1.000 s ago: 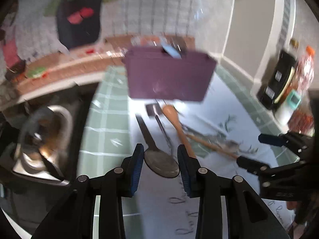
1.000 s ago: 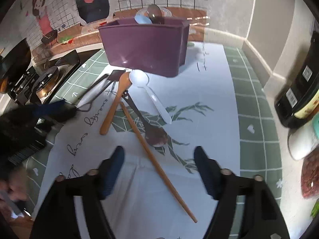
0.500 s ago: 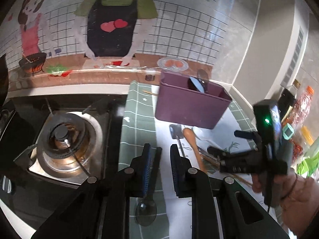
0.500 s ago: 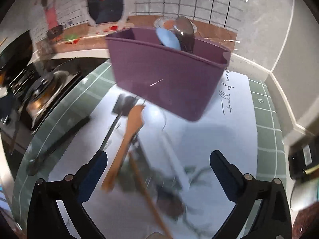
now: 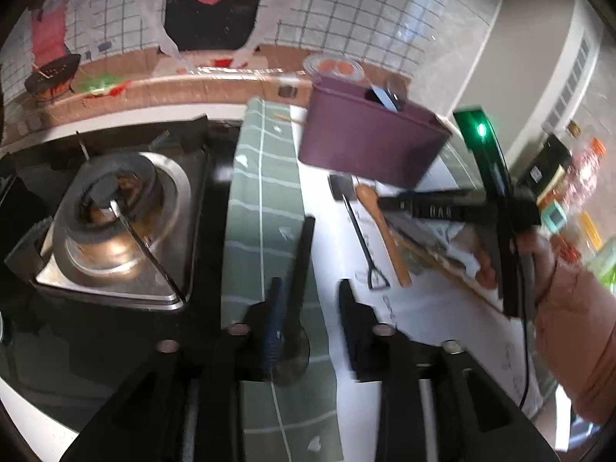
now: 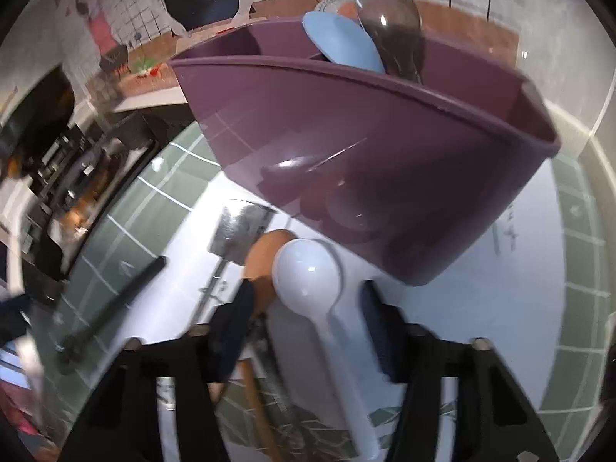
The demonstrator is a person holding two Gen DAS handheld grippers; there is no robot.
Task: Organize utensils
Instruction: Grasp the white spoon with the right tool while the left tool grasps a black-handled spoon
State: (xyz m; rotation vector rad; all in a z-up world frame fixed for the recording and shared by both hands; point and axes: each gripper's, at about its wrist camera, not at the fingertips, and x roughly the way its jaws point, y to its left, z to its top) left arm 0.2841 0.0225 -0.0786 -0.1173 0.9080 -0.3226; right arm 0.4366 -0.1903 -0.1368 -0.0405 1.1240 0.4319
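- Utensils lay loose on the worktop (image 5: 431, 319) in front of the purple holder (image 6: 365, 154); a white plastic spoon (image 6: 308, 269), a wooden spoon (image 6: 265, 254) and a small metal spatula (image 6: 240, 229) sat close together, the two spoons overlapping.
- Right tool (image 6: 304, 323) had its jaws apart, straddling the white spoon's neck without visibly gripping it.
- Left tool (image 5: 308, 319) stood with jaws apart too; a dark metal spoon (image 5: 300, 261) lay against its left finger, and contact beyond that was unclear.
- White spoon looked light, stiff and smooth, so likely slippery; taking it on the narrow handle just behind the bowl seemed safest.
- Wooden spoon touching it might drag along on lifting.
- Holder already contained a blue spoon (image 6: 338, 42) and a steel spoon (image 6: 389, 7), bowls upward.
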